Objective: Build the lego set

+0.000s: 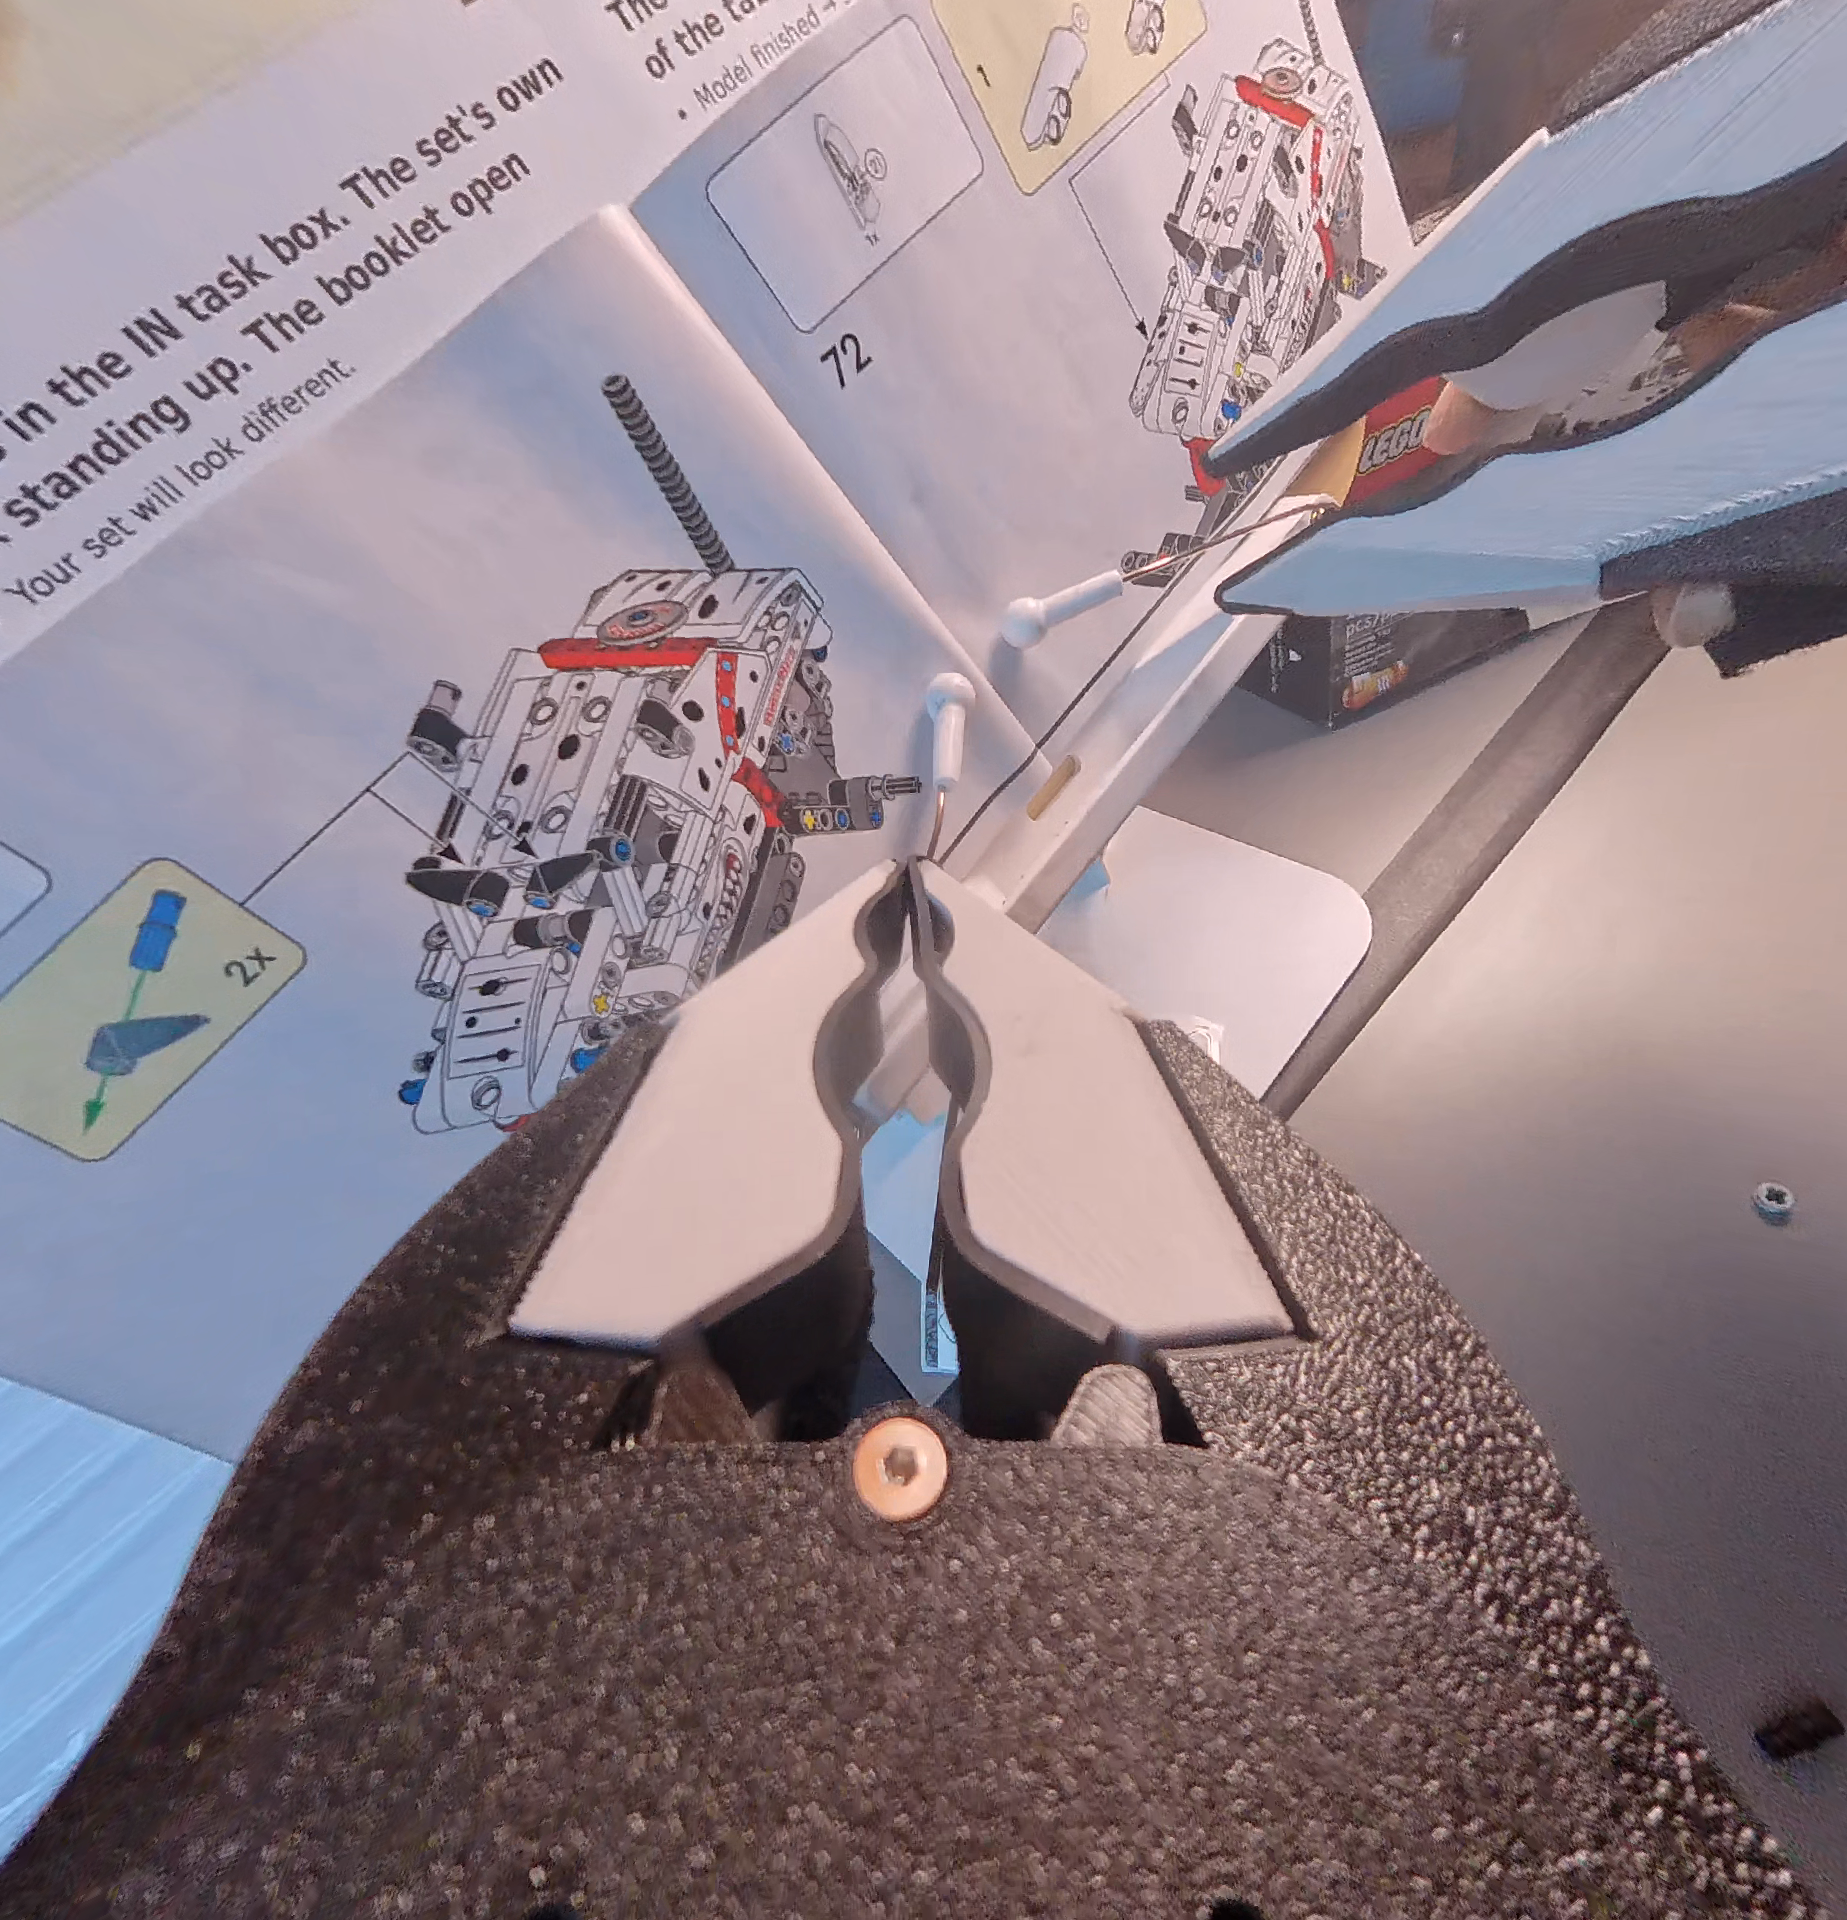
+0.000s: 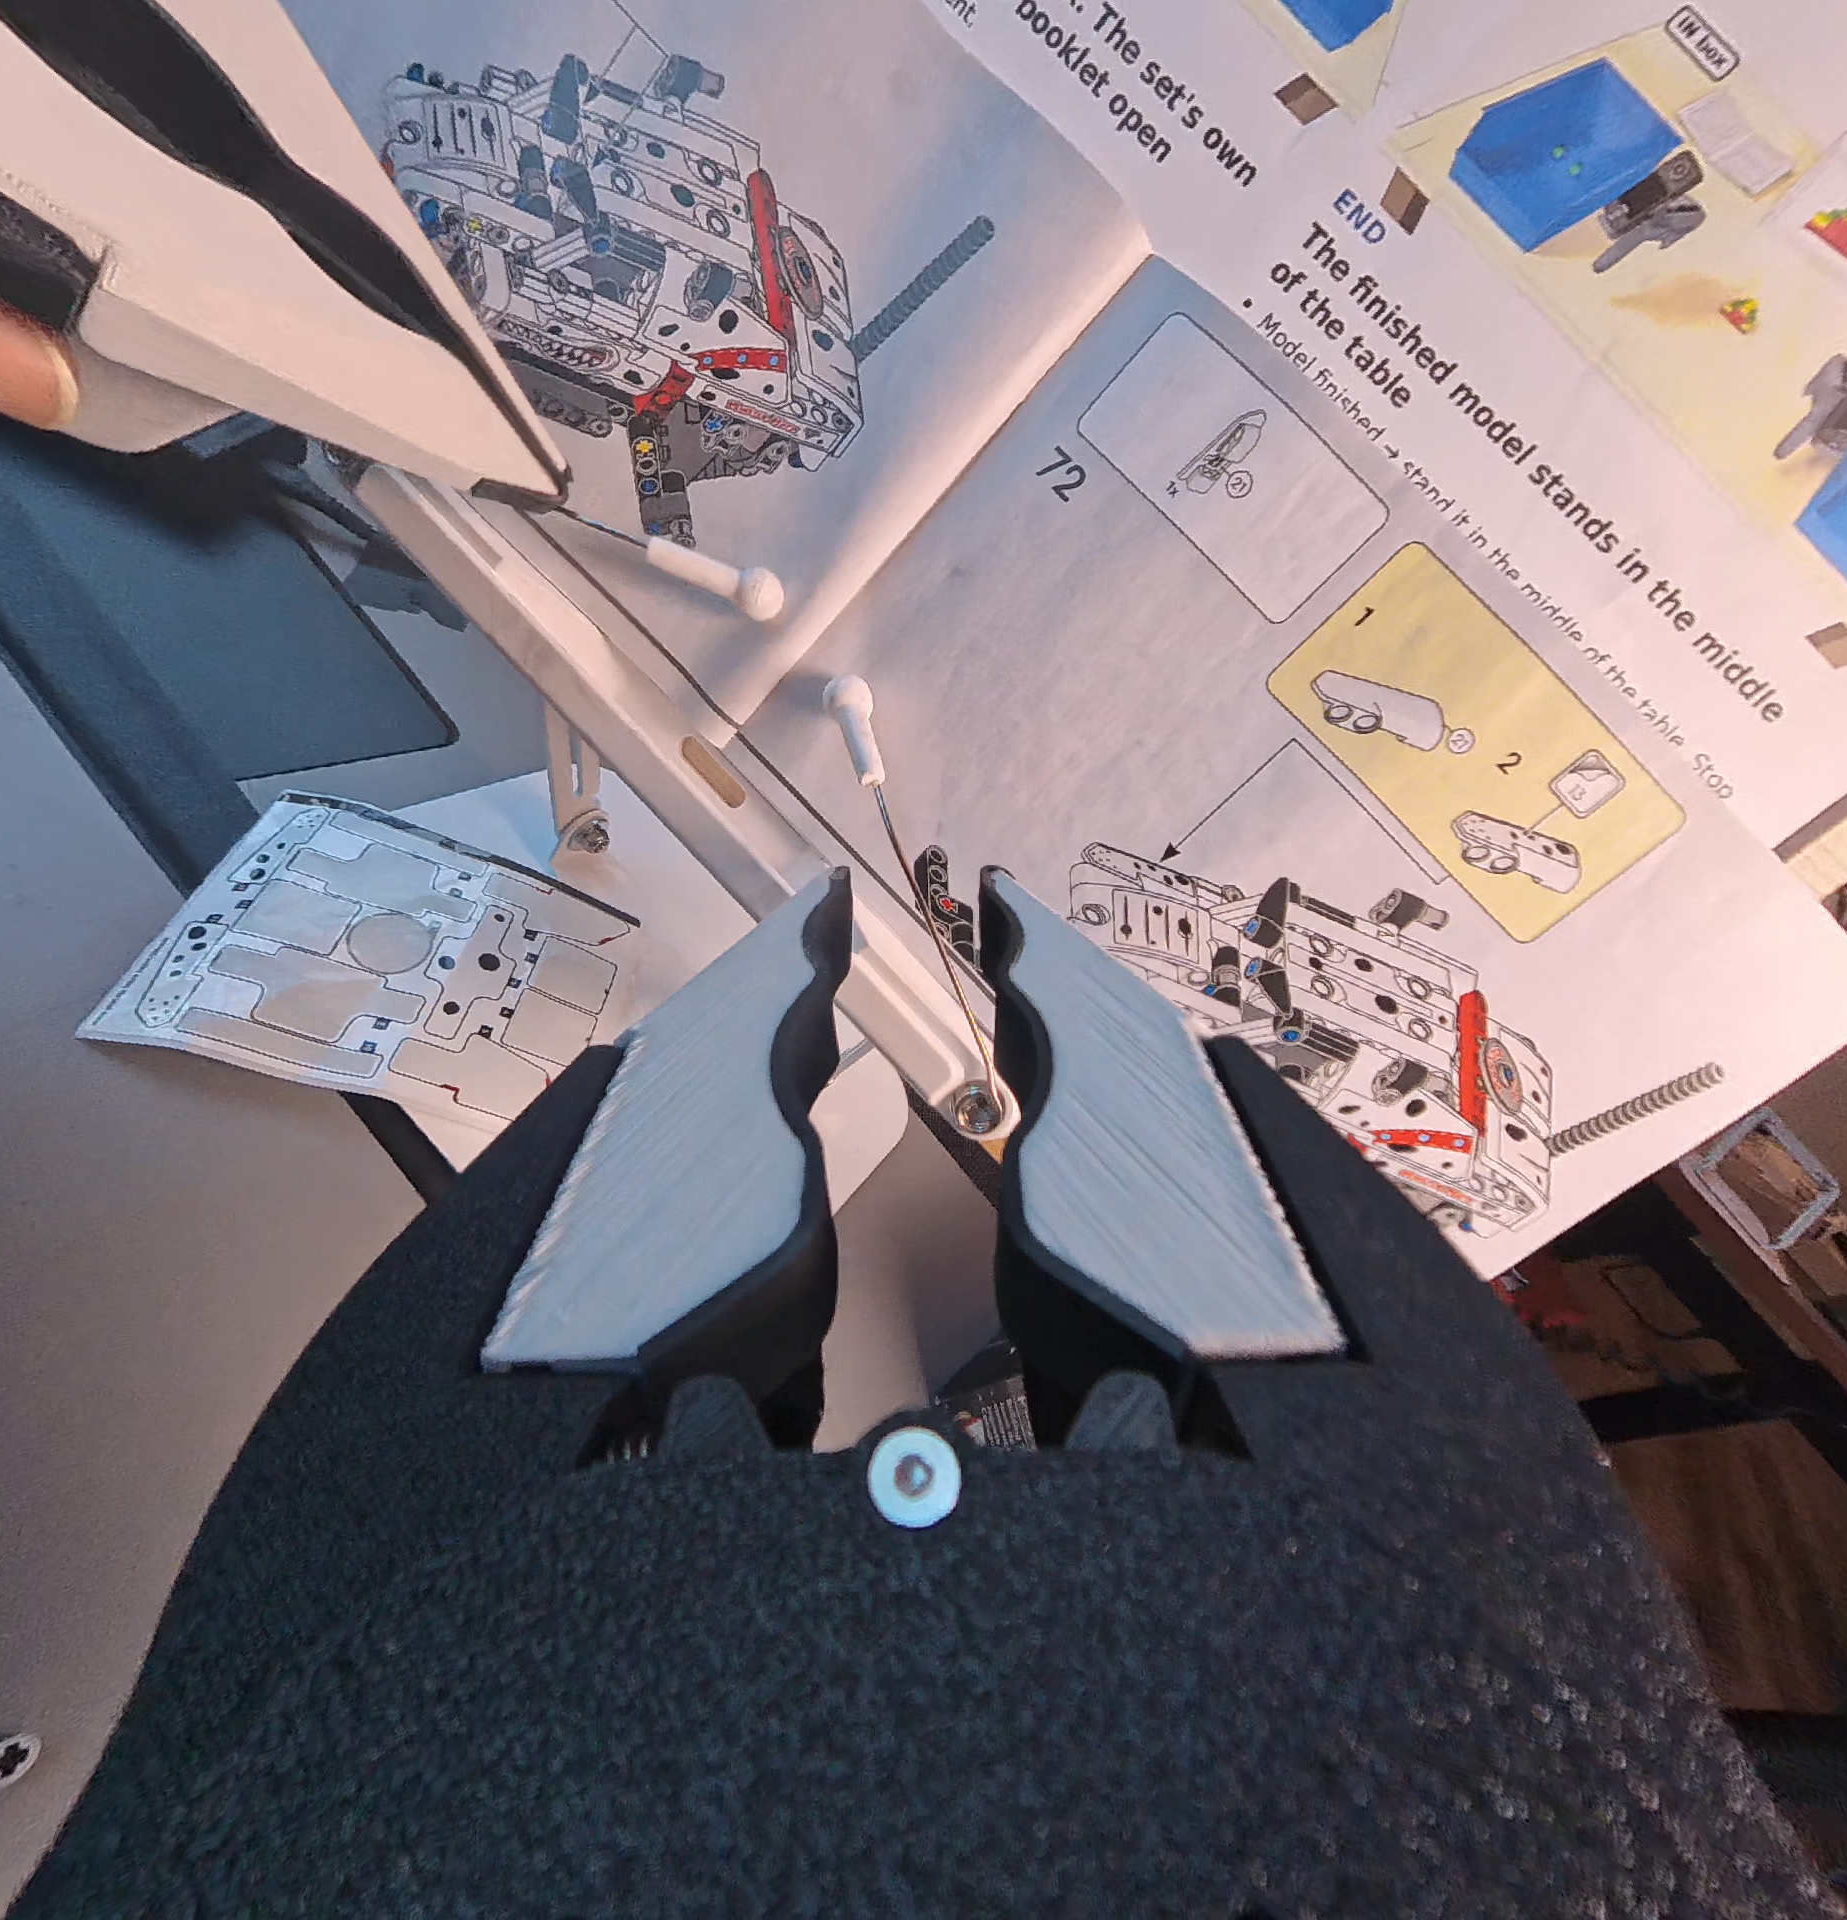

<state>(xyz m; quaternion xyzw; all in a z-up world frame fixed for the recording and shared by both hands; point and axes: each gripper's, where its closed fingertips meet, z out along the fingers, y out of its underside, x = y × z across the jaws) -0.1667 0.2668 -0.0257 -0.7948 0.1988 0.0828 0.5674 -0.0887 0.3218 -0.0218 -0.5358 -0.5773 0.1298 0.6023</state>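
Left gripper: jaws clenched, tips meeting on the thin wire of the first wire arm, a white-capped page holder that rises off the front ledge of the white stand. The right wrist view agrees: the same tips pinch the wire just behind its cap. Right gripper: jaws released, a clear gap between the fingers. The second wire arm runs up through that gap from its pivot screw at the ledge's end; whether the wire touches either pad cannot be told. The instruction booklet stands open on the stand, tilted back, both white caps lying against its pages near the centre fold. The open pages show drawings of a white model with red trim. A larger printed sheet with coloured pictures stands behind the booklet. A sticker sheet lies flat on the grey table, beside the stand's foot. A dark lego box sits on the table beyond the stand, partly hidden by the right gripper's fingers. One small dark piece lies alone on the table, well apart from the stand.
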